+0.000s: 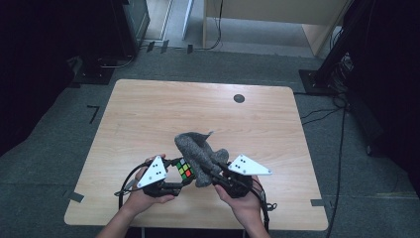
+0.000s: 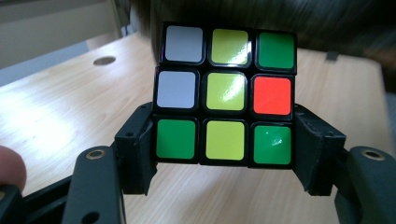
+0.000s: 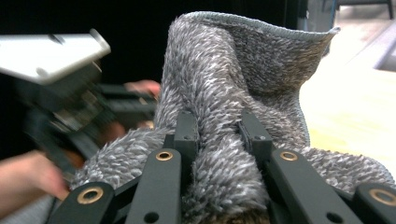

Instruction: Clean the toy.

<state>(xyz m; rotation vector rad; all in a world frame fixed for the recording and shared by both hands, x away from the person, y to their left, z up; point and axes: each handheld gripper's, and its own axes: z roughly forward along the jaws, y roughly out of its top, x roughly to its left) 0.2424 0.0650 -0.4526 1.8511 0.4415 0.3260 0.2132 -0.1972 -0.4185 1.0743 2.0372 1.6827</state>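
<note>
My left gripper [image 1: 174, 179] holds the puzzle cube [image 1: 184, 169] at the near middle of the table [image 1: 148, 114]. In the left gripper view my two black jaws press on opposite sides of the cube's [image 2: 226, 95] bottom row, one on each side, and the cube stands upright between them, clear of the tabletop [image 2: 60, 107]. The face turned toward that camera reads, top row: white, yellow, green; middle row: white, yellow, red; bottom row: green, yellow, green. A fingertip [image 2: 11, 168] of my left hand shows at the left edge of that view.

My right gripper [image 1: 218, 173] is clamped on the grey cloth [image 1: 198, 153]. In the right gripper view the jaws stand narrow, with a fold of the fluffy cloth [image 3: 233, 84] pinched between them; the cloth bulges out below the pinch and rises above it to a stitched hem at the top. In the high view the cloth arches up from the right gripper and leans over toward the cube, touching or very nearly touching it on its right side; I cannot tell which.

Both hands [image 1: 143, 196] sit close together at the near edge of the table. A dark round spot [image 1: 239, 98] lies on the far part of the tabletop, well apart from the work.
</note>
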